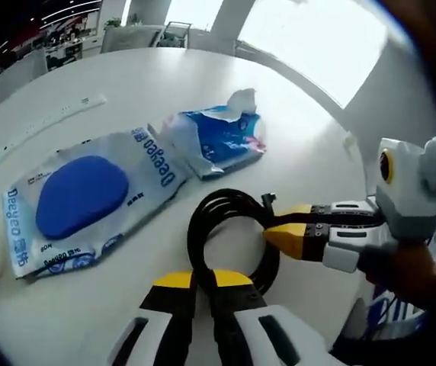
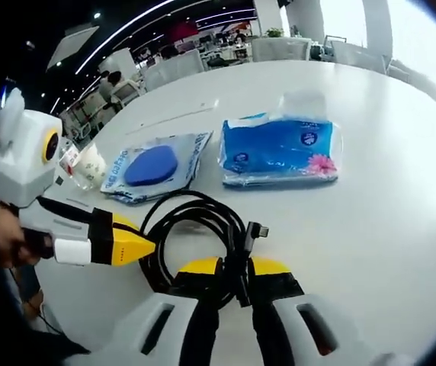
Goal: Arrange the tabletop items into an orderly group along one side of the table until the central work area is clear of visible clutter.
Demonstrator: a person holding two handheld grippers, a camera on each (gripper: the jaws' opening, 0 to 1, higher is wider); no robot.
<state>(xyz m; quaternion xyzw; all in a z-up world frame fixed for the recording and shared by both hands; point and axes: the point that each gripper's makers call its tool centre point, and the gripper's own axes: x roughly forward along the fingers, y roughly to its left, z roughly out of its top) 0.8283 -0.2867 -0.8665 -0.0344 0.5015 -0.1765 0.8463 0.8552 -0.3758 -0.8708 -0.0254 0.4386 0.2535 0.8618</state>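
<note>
Black coiled cable [image 1: 229, 236] lies mid-table with your left gripper [image 1: 204, 280] and right gripper [image 2: 234, 268] both pinching it, so it, the blue-pad packet [image 1: 88, 198] and tissue pack [image 2: 279, 150] still need grouping.

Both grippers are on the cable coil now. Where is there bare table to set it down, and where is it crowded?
Bare table lies beyond and beside the tissue pack, toward the far rim. More lies between the white strip and that rim. It is crowded around the cable coil: the blue-pad packet and tissue pack lie just beyond it, with a crumpled wrapper beside the packet.
</note>
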